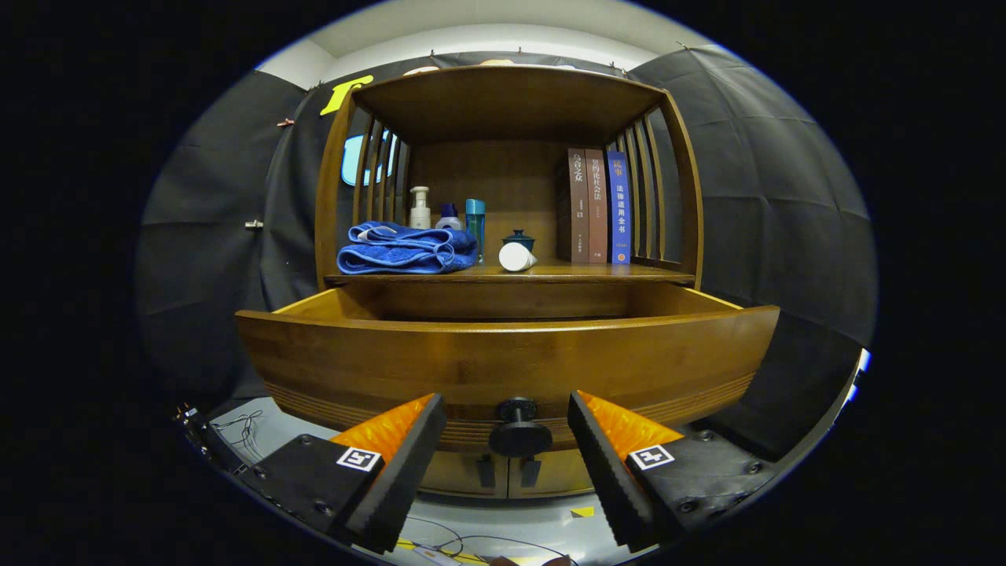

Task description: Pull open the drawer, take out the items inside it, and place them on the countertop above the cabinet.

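Observation:
The wooden drawer (503, 362) stands pulled out toward me from the cabinet, its front panel wide across the view. Its dark round knob (519, 428) sits in the gap between my fingers, with space on both sides. My gripper (507, 417) is open, touching nothing. The drawer's inside is hidden behind its front panel. Above it, the countertop (581, 273) carries a folded blue towel (405, 249) at the left and a white tube (515, 257) lying on its side near the middle.
At the back of the countertop stand a white pump bottle (420, 209), a small blue-capped bottle (448, 218), a teal bottle (475, 222) and a small lidded jar (519, 238). Three books (599, 206) stand at the right. Slatted sides and a top shelf enclose it. Cables lie on the floor.

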